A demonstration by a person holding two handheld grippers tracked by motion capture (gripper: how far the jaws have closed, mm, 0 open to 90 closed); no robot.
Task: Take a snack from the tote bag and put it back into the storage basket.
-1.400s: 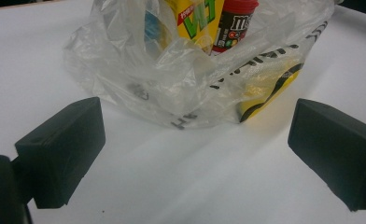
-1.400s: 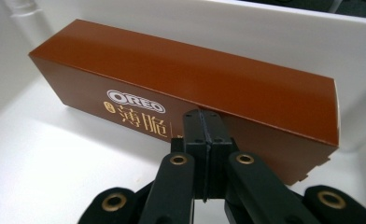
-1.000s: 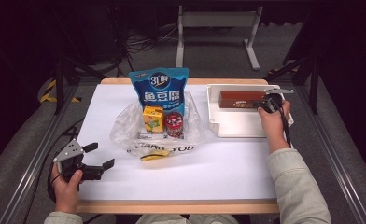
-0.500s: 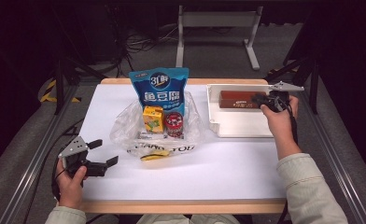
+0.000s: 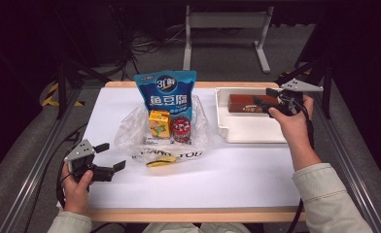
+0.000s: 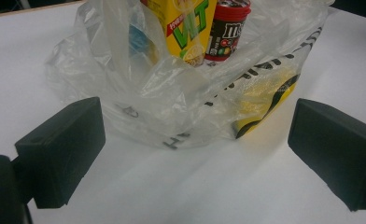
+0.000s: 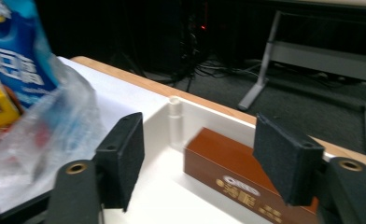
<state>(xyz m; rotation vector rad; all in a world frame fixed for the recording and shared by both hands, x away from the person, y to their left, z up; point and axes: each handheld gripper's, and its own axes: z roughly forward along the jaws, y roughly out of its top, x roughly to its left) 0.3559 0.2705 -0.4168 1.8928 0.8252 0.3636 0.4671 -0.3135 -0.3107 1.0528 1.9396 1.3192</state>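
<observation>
The brown cookie box [image 5: 247, 103] lies flat at the far end of the white tray [image 5: 249, 133] on the right side of the bench [image 5: 227, 170]. It looks put down and done. The right claw [image 5: 265, 103] hangs just above it, and its jaws have just been opening, with nothing between them; in the right gripper view the box [image 7: 239, 179] sits below the two black pads. I think the good way now is to lift that claw straight up and away, so a pad does not bump the box and push it crooked. Next to the tray is the clear plastic bag [image 5: 164, 138], holding a yellow juice carton [image 5: 159, 124], a small red candy tub [image 5: 181, 129] and a tall blue snack bag [image 5: 168, 92]. The left claw [image 5: 112, 158] waits near the bag, wide open and empty.
</observation>
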